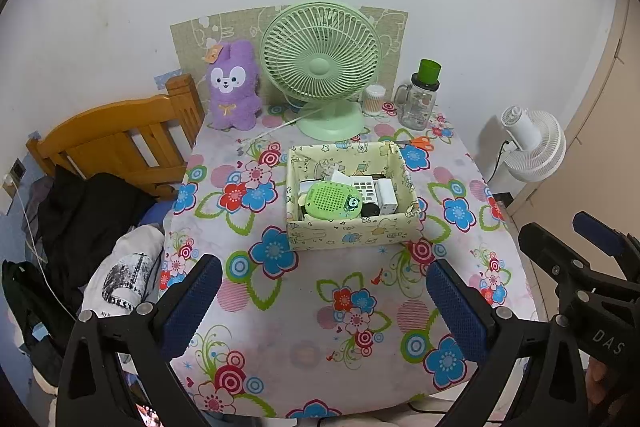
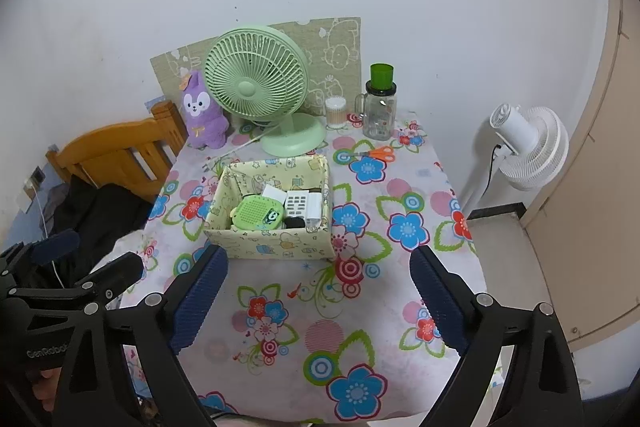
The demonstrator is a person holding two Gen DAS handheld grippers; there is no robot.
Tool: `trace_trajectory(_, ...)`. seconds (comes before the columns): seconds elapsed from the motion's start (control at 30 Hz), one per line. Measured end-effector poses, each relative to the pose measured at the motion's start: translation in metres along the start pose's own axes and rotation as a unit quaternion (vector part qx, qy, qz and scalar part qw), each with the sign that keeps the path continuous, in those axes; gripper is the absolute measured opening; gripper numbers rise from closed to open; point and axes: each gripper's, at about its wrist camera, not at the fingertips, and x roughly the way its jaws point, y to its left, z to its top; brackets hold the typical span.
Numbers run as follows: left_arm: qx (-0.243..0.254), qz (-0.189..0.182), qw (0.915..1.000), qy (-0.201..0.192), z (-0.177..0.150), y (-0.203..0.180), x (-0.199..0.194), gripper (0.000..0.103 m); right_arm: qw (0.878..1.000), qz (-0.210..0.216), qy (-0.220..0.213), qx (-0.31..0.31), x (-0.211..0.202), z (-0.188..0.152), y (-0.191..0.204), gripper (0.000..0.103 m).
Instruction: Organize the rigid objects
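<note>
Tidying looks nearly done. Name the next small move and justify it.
Probably reach the right tool toward the orange scissors: they lie loose on the tablecloth beyond the box, which already holds the other small items, and both tools are open and empty.

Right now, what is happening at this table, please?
A person holds two grippers above the flowered table, and both are open and empty: the left gripper and the right gripper. Small things already lie in the yellow box, among them a green gadget. Orange scissors remain outside it.
</note>
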Motion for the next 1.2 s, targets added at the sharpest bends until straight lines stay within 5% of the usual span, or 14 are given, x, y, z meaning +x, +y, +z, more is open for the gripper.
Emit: trace_trajectory(1.2, 0.007, -0.008, 0.9999, 0.006, 0.0021, -0.0011, 0.0081, 0.103, 1.0, -0.004, 0.008, 0.003, 0.0081, -0.0009, -0.0069, 0.095)
